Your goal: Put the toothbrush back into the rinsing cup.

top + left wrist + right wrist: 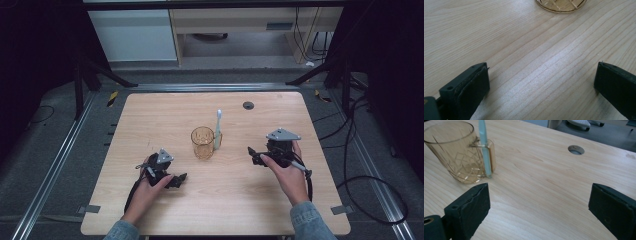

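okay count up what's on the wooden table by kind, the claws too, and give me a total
Amber glass mug: 1
Light blue toothbrush, standing in the mug's handle: 1
Claws, both open and holding nothing, left claw and right claw: 2
Total: 4

The left tool [541, 82] looks along its two black jaws, which rise from the bottom corners and stand wide apart — bare wood lies between them, nothing held. The pale bench [524, 50] runs under them, its grain slanting across the view. At the top edge sits the round base of an amber cut-glass cup [561, 5] — well apart from both jaws.
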### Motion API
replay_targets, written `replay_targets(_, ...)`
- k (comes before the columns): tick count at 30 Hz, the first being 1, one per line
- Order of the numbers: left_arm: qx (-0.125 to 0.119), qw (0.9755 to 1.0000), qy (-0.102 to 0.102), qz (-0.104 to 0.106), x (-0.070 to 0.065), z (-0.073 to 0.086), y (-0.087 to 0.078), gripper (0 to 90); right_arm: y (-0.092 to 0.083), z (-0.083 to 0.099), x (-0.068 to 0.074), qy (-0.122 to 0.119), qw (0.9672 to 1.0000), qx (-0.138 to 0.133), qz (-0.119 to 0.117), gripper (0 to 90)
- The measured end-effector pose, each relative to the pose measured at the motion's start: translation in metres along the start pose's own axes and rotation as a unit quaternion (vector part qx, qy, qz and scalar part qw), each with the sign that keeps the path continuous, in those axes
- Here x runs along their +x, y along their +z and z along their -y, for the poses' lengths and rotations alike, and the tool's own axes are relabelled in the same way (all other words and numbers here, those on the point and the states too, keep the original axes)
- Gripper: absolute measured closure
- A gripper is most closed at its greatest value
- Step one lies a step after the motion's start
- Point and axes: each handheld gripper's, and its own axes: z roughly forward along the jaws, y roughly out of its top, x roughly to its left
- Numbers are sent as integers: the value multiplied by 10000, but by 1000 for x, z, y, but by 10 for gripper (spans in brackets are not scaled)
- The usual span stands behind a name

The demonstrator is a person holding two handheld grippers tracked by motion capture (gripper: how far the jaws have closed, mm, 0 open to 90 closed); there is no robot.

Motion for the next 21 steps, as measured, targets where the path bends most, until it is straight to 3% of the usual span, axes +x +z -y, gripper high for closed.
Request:
replay_targets(10, 1, 10000, -2, -2, 0, 0, 0, 0, -7, 21, -18, 3, 9995, 308, 76, 48)
replay_targets(21, -5, 10000, -3, -3, 0, 0, 0, 0, 1, 47, -30, 72, 9974, 714, -47, 55)
